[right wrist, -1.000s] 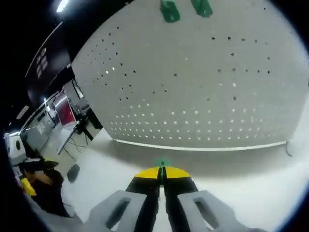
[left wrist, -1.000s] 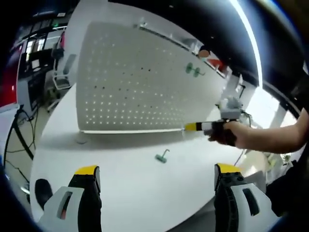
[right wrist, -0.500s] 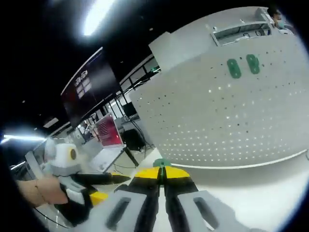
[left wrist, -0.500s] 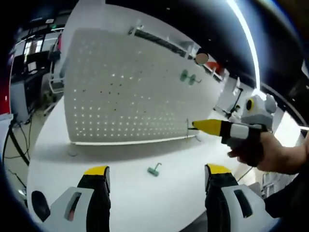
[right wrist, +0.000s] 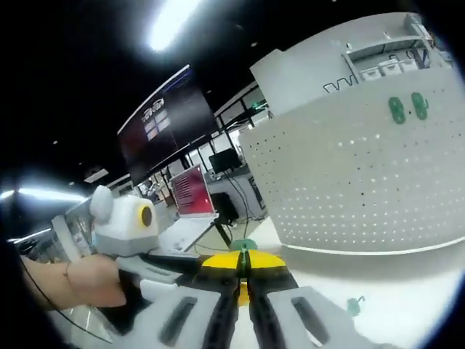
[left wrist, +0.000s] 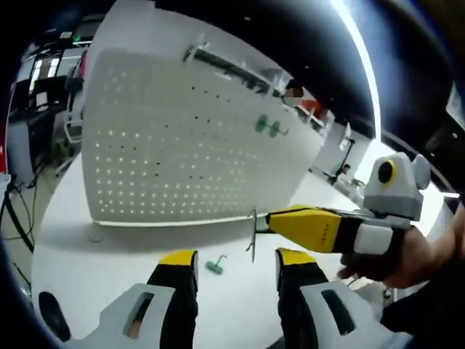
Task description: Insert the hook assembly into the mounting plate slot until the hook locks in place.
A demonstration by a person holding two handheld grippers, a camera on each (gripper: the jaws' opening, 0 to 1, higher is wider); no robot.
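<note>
The white pegboard (left wrist: pixel 182 138) stands upright on the white tabletop (left wrist: pixel 87 262) and serves as the landmark here. High on its face, toward its right end in the left gripper view, two green hooks (left wrist: pixel 267 126) hang side by side; the same pair appears near the board's upper right in the right gripper view (right wrist: pixel 407 107).

In front of the pegboard's lower edge, a loose green hook (left wrist: pixel 213 265) lies flat on the tabletop, apart from the board. The right gripper view shows it as a small green piece (right wrist: pixel 354 305) on the tabletop below the board's base.

The left gripper (left wrist: pixel 236 265) hovers over the tabletop in front of the board, its yellow-tipped jaws apart with nothing between them. The loose hook lies just beyond the left jaw tip.

The right gripper (left wrist: pixel 270 219) reaches in from the right of the left gripper view, held by a person's hand (left wrist: pixel 396 258), its jaws together and clamped on a thin wire hook (left wrist: pixel 253 234) that hangs from the tip, in front of the board's lower right corner. In its own view the right gripper (right wrist: pixel 243 262) has its jaws pressed together, a green piece (right wrist: pixel 243 245) poking out at the tip. The left gripper shows at the left there, held in a hand (right wrist: pixel 91 280).
</note>
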